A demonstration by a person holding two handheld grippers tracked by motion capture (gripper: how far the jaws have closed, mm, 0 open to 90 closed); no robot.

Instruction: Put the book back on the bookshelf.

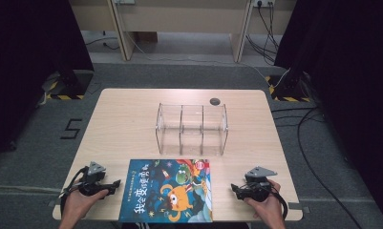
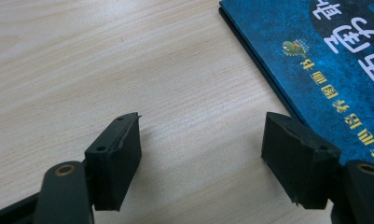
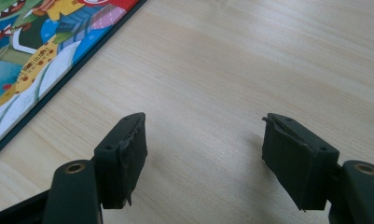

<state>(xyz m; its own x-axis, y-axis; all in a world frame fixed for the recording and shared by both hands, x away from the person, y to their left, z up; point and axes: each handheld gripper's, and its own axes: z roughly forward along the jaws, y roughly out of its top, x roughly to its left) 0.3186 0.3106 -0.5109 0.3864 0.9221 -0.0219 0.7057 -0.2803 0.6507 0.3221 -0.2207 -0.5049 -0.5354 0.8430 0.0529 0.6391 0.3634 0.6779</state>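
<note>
A thin, stiff blue hardcover picture book [image 1: 166, 191] lies flat at the pale wooden table's [image 1: 127, 124] near edge between the wide-open left gripper [image 1: 116, 182] and right gripper [image 1: 233, 187], likely best pinched at an overhanging edge.

Both grippers, left gripper [image 1: 113, 183] and right gripper [image 1: 234, 189], are black with blocky screw-fastened jaws, brass-ringed pivots, grey three-cornered top plates and trailing black cables.
</note>
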